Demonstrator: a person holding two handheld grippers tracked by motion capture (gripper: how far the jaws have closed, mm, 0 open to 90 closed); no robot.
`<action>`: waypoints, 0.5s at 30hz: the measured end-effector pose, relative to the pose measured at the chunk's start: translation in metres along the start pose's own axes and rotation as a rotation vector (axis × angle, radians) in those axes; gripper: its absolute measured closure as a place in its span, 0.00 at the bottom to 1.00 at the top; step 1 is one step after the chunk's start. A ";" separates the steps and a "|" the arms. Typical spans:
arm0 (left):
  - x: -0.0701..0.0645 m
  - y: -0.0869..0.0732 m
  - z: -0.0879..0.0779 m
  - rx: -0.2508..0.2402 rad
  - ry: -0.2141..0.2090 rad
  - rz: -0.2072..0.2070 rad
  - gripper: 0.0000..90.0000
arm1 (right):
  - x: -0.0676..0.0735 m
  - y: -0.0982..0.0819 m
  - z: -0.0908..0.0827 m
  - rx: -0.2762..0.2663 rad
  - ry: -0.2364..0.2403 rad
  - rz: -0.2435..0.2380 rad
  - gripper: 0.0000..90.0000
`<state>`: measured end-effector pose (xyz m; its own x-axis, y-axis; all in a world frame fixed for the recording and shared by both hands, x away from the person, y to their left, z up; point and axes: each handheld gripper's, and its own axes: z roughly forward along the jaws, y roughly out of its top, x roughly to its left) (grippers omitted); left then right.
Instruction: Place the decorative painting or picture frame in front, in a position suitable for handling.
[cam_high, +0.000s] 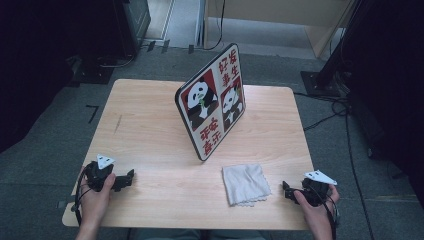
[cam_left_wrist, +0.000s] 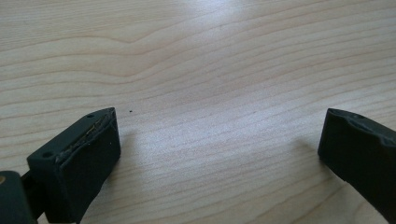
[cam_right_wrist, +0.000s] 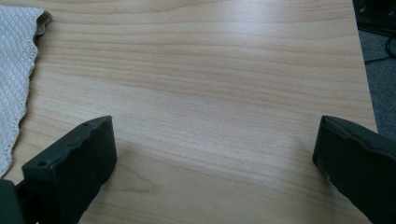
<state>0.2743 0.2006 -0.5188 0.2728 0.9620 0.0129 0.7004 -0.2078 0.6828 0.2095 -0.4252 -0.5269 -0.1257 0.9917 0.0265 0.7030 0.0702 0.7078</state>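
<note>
White cloth (cam_high: 245, 184) flat on wooden worktop (cam_high: 150, 130), near front edge, just in front of upright panda board (cam_high: 212, 102). Right gripper (cam_high: 289, 191) resting near cloth's right side, jaws wide apart, nothing between. Left gripper (cam_high: 129, 177) well apart at front left, jaws likewise spread over bare wood.

The table (cam_high: 150, 130) is lit softly from above, and the floor around it falls away into dark corners. In both gripper views a pale shine lies on the wood near the top. Soft shadows sit beside the black jaws. The high view is a little grainy.
</note>
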 end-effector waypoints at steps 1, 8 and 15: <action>0.000 0.000 0.000 0.000 0.000 0.000 0.00 | 0.000 0.000 0.000 -0.003 -0.003 0.002 0.00; 0.004 0.000 -0.001 -0.002 0.008 -0.032 0.00 | 0.005 0.008 -0.009 -0.055 0.064 0.065 0.00; 0.002 0.001 0.001 -0.002 0.020 -0.022 0.00 | 0.052 0.029 -0.028 -0.141 0.135 -0.034 0.00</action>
<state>0.2759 0.2026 -0.5190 0.2441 0.9697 0.0126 0.7044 -0.1862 0.6849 0.2037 -0.3744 -0.4850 -0.2471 0.9649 0.0884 0.5926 0.0784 0.8017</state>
